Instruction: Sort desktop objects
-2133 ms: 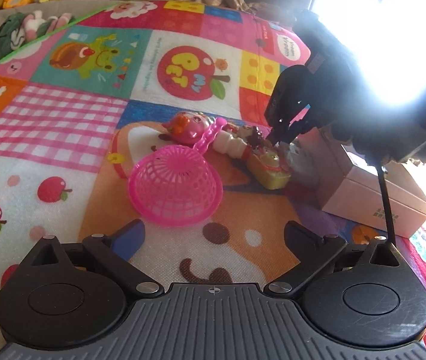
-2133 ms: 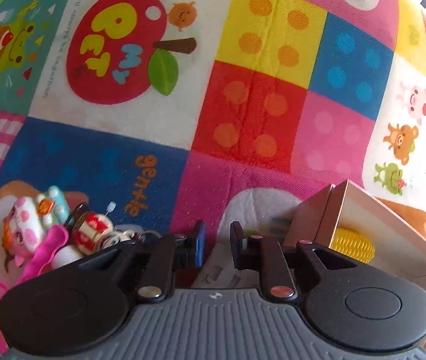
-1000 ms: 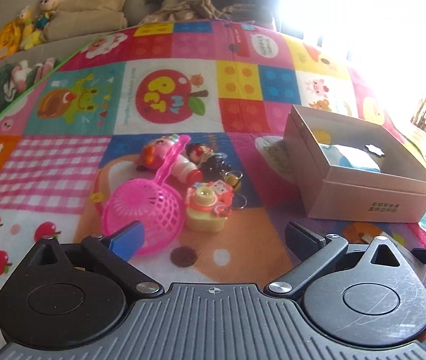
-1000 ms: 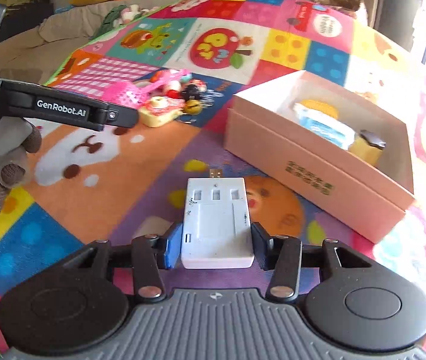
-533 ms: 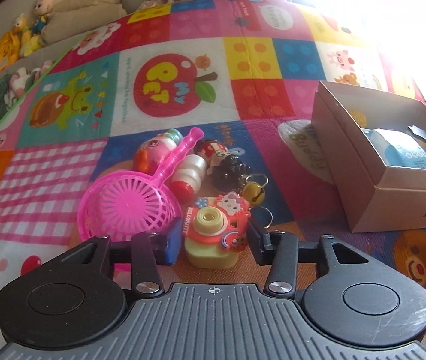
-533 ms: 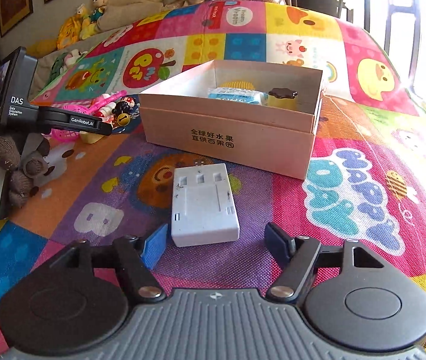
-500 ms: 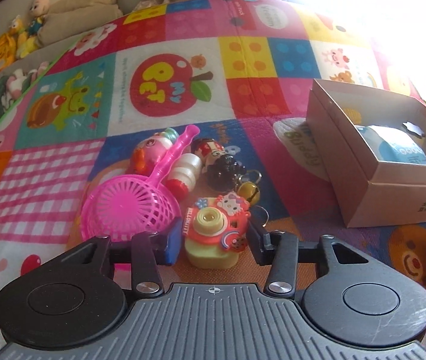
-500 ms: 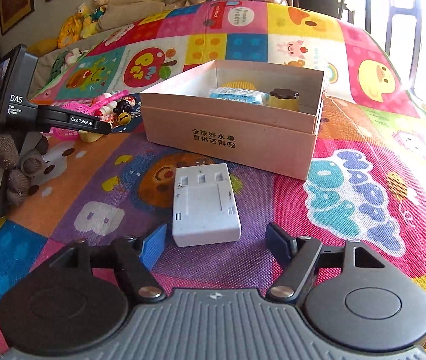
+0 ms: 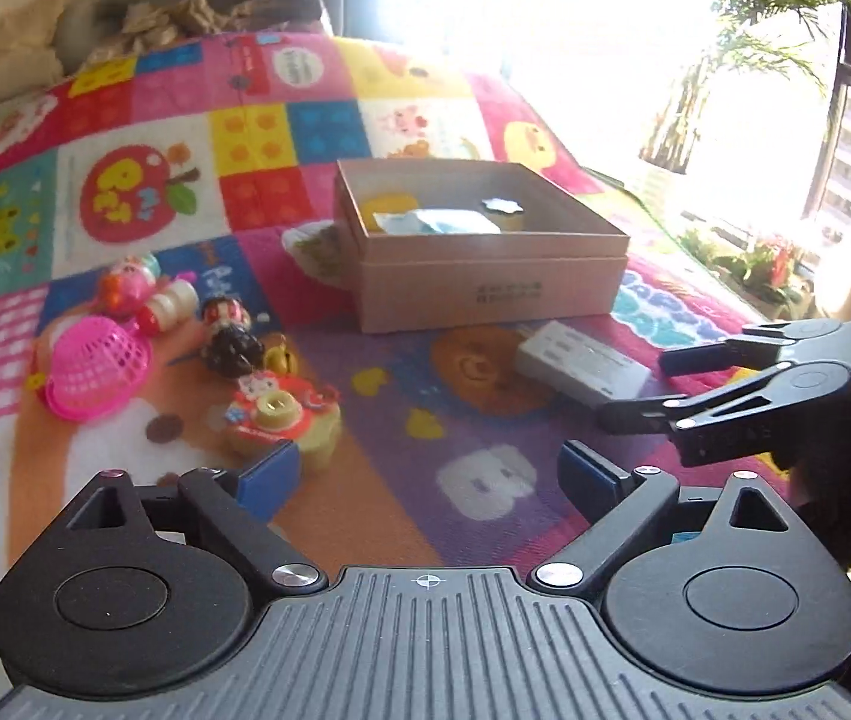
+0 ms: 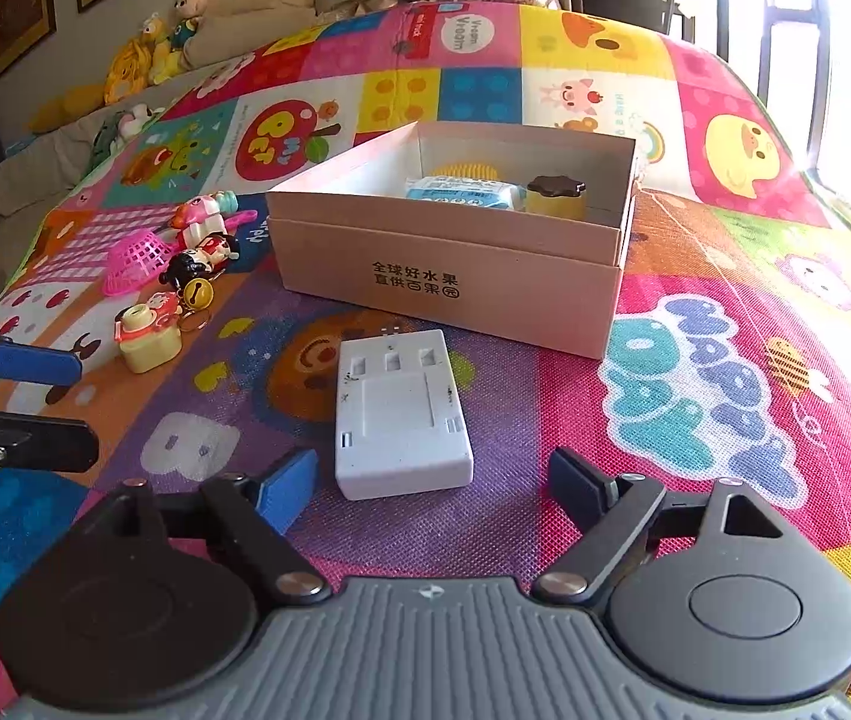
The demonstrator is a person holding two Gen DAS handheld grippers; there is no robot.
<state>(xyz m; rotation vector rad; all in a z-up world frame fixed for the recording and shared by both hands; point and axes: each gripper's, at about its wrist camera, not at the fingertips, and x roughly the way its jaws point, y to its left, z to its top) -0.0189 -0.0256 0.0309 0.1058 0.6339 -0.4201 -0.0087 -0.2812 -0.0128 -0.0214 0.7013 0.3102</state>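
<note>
My left gripper (image 9: 425, 474) is open and empty above the mat, with the yellow toy camera (image 9: 284, 420) just beyond its left finger. My right gripper (image 10: 434, 489) is open and empty; the white plastic charger case (image 10: 398, 414) lies flat on the mat just ahead between its fingers, untouched. The case also shows in the left wrist view (image 9: 581, 363), near the right gripper's fingers (image 9: 695, 354). The pink cardboard box (image 10: 449, 276) holds a yellow corn toy, a blue packet and a small jar.
A pink toy net (image 9: 95, 363), doll figures (image 9: 227, 330), a bell keyring (image 10: 197, 291) and a bottle toy (image 10: 197, 219) lie left of the box on the patchwork mat (image 10: 725, 372). A sofa with plush toys (image 10: 149, 54) is behind. A bright window is at right.
My left gripper has opened, let go of the toy camera and pulled back to the right. The camera now sits on the mat. My right gripper stays open behind the white case.
</note>
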